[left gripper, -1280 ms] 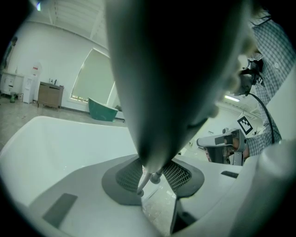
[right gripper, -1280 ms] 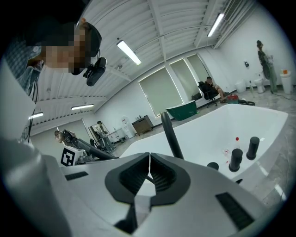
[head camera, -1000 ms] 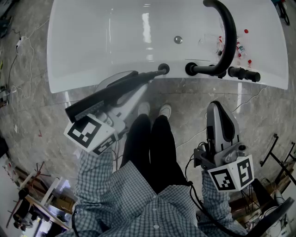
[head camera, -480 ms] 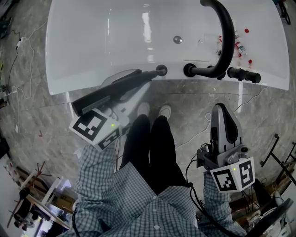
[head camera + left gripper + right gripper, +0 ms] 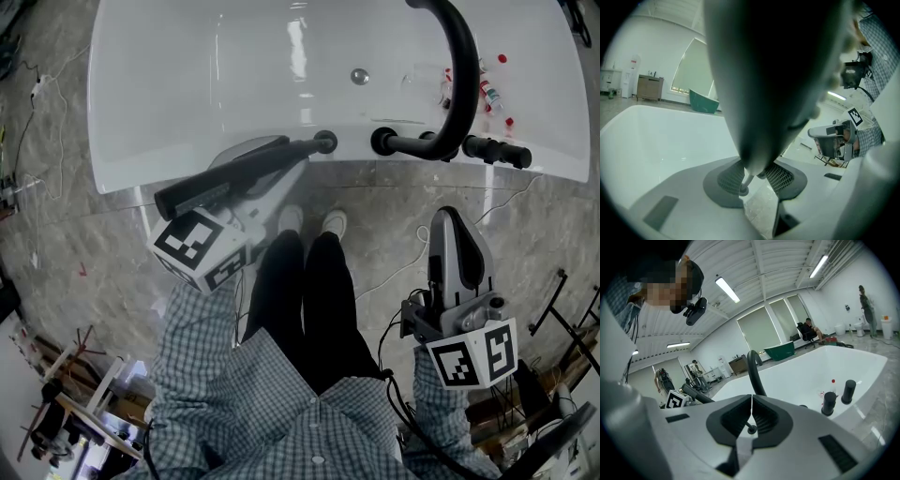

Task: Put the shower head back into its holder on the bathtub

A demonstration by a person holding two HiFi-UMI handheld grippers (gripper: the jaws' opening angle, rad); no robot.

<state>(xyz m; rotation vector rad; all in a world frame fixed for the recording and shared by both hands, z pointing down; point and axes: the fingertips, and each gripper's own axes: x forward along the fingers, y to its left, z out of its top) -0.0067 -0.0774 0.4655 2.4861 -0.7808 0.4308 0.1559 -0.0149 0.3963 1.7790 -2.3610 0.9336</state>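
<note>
Shower head (image 5: 239,173) clamped in my left tongs (image 5: 267,187), tip at the holder (image 5: 325,142).
Nearest me, my right tongs (image 5: 457,234) hang by my leg, jaws pressed together on nothing, well apart from the work. The left ones grip the dark handle; its long axis runs away and rightward to the holder on the tub (image 5: 187,94) rim, just left of the tap (image 5: 459,84). So the left is the one placed to act. Whether the tip is seated I cannot tell: the handle's bulk fills my left gripper view, hiding the holder.
</note>
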